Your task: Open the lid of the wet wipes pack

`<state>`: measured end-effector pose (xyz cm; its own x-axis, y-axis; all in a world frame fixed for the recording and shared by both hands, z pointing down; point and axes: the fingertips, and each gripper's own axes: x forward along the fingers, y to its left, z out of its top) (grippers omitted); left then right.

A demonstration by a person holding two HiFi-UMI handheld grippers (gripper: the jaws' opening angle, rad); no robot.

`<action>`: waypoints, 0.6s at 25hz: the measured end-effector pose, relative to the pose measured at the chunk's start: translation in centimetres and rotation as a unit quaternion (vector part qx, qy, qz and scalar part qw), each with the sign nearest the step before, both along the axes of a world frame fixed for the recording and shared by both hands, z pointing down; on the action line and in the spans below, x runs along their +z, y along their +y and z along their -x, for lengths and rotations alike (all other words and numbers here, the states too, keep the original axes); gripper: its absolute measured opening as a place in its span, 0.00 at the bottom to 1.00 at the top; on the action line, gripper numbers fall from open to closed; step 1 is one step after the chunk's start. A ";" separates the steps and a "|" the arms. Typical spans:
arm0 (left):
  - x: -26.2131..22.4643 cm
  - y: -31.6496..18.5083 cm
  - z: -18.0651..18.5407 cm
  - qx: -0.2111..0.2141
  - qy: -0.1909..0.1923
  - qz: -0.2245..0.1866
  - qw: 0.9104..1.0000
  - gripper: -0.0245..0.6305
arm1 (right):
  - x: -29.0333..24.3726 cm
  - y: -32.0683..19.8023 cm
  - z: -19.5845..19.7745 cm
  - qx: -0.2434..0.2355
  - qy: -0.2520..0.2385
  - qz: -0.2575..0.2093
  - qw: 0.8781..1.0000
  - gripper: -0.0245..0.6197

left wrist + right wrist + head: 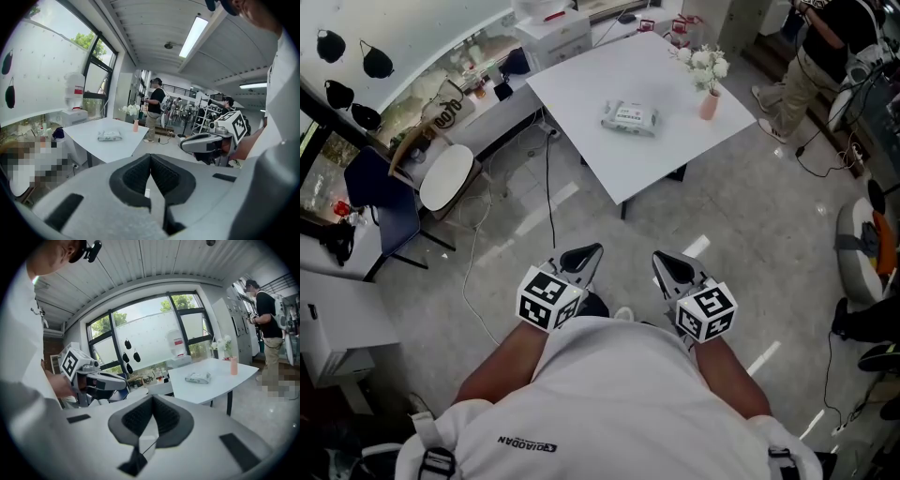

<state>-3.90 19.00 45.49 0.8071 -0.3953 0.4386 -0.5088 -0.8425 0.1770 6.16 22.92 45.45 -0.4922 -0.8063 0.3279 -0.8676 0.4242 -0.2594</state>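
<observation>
**A:** Start at the left. What's over there?

**B:** A chair [448, 176] with a round pale seat, standing on the floor [712, 216] just off the white counter's [619, 159] left corner. A dark cable [549, 187] trails down the floor beside it.

**A:** And the left gripper [586, 258]?

**B:** It's low in the head view, close to the holder's body, over bare floor. Its own view shows the jaws clenched, the dark ribbed pads meeting at the tip with nothing between them.

**A:** Where's the wet wipes pack [630, 117]?

**B:** It's lying flat near the middle of the counter with its printed face up. It's well apart from both grippers, and neither touches it. Whether the lid is up or down is too small to tell from here.

**A:** The right gripper [667, 265]?

**B:** It's just beside the left one, at about the same height and also over floor. Its jaws are clenched too, pad against pad and grasping nothing. Each gripper shows in the other's view, marker cube towards the hand.

**A:** Anything further right?

**B:** A pink vase [709, 103] of white flowers stands upright near the counter's right corner, right of the pack and not touching it. Beyond that corner a person [811, 56] in a dark top and pale trousers stands on the floor.
</observation>
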 end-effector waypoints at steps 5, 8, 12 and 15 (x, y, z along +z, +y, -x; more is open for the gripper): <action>1.3 -1.7 -0.8 0.001 -0.004 0.013 1.000 0.04 | 1.1 -1.4 -0.4 -0.004 0.000 0.010 1.000 0.05; 1.6 -3.1 -1.3 0.007 -0.001 0.016 1.000 0.04 | 1.7 -2.9 -0.7 0.000 0.001 0.017 1.000 0.05; 1.6 -6.2 -1.9 0.011 0.002 0.015 1.000 0.04 | 1.4 -5.6 -1.2 0.002 0.013 0.012 1.000 0.05; 1.4 -9.0 -2.4 0.015 0.006 0.014 1.000 0.04 | 1.5 -8.3 -1.7 0.006 0.018 0.016 1.000 0.05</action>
